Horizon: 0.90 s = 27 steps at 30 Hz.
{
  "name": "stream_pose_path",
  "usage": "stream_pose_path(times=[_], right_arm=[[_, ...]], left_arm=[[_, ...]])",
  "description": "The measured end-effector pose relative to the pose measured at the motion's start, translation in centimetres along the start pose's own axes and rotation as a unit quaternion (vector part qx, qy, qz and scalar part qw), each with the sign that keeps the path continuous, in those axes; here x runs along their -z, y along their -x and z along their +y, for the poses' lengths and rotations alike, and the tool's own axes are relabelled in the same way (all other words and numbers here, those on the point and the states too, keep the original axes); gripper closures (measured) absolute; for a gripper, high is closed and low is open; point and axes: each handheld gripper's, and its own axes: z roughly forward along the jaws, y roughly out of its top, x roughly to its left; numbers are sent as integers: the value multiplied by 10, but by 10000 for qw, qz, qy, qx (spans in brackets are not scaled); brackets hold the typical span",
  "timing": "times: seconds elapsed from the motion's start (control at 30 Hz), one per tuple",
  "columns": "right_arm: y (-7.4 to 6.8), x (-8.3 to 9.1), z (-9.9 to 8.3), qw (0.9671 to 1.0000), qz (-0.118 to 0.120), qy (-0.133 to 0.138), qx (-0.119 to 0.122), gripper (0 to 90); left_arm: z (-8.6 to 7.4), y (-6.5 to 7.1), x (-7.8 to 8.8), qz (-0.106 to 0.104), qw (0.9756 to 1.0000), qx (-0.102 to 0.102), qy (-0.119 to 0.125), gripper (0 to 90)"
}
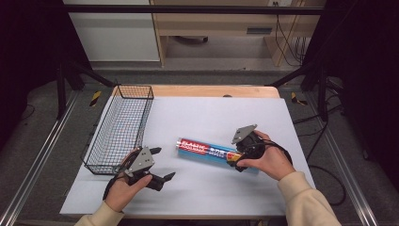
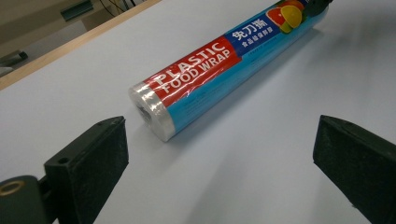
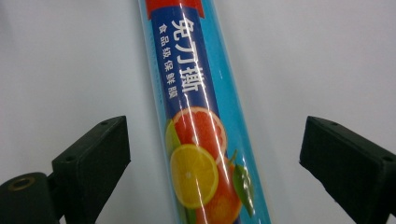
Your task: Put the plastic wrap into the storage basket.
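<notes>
High view showed the counter [image 1: 197, 117] with a wire basket [image 1: 120, 129] at its far left, empty, and the roll [image 1: 211, 150] of food wrap lying flat near the middle, so the job looked barely begun: nothing was gripped or lifted yet, and the moving, likely into the basket, was all left to do. The right tongs [image 1: 242, 154] stood wide open astride the roll's right end, one jaw on each side, neither touching it. The left tongs [image 1: 157, 165], also wide open and empty, faced the roll's left end, near but apart.
</notes>
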Motion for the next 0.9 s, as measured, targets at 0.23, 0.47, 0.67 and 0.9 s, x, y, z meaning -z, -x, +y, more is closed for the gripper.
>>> stream_pose_path(times=[0.23, 0.47, 0.67, 0.9], right_arm=[[6, -23, -4, 9984, 312, -434, 178, 92], [12, -36, -8, 9962, 502, -695, 174, 176], [13, -45, -9, 9935, 651, -908, 209, 292], [5, -40, -7, 9938, 402, -875, 551, 312]], left_arm=[[0, -3, 2, -20, 10000, -23, -3, 35], [0, -7, 0, -42, 10000, 26, -32, 36], [6, -8, 0, -8, 10000, -65, -48, 39], [25, -11, -5, 26, 9988, -424, -247, 40]])
